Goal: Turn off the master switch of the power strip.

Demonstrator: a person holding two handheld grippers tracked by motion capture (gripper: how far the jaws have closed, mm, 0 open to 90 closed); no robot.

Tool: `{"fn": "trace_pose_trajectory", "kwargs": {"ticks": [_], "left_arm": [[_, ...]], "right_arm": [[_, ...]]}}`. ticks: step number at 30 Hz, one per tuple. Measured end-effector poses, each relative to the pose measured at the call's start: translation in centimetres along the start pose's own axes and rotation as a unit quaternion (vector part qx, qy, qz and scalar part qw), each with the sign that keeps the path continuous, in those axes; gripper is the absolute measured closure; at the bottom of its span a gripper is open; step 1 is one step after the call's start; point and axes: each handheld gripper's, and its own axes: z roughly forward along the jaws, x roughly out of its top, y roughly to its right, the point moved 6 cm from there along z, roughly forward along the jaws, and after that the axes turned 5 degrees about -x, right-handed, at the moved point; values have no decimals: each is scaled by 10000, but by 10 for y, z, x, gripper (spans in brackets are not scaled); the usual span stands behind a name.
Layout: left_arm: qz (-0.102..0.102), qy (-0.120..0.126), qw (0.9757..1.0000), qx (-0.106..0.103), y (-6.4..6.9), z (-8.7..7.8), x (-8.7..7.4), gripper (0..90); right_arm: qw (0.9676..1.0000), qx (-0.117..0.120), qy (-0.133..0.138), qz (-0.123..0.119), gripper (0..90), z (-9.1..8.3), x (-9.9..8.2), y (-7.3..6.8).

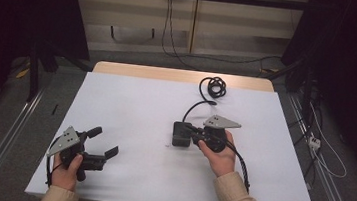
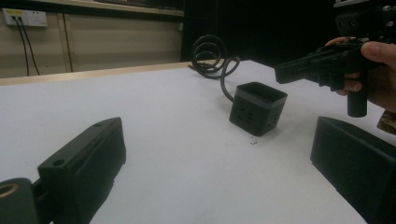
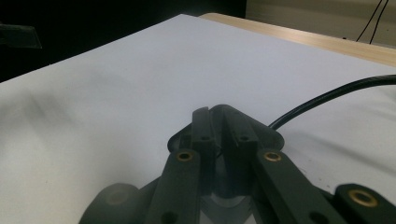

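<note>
Black power cube (image 1: 181, 134) right of the surface's (image 1: 131, 100) centre, cable (image 1: 213, 87) coiled at the far edge. Right tool (image 1: 194, 131) above its top, jaws together, gripping nothing. Left tool (image 1: 104, 143) near the front-left corner, wide open, empty.

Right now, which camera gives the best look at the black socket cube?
The left gripper view: the socket cube stands whole, its socket face and cable clear. The high view shows it from above, partly behind the right claw. The right gripper view catches its cable.
</note>
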Motion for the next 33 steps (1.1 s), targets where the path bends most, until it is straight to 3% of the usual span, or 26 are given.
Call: {"fn": "trace_pose_trajectory", "kwargs": {"ticks": [33], "left_arm": [[26,-13,10000,-12,1,0,0,31]], "right_arm": [[9999,96,-41,-26,899,6,-1,-1]]}}
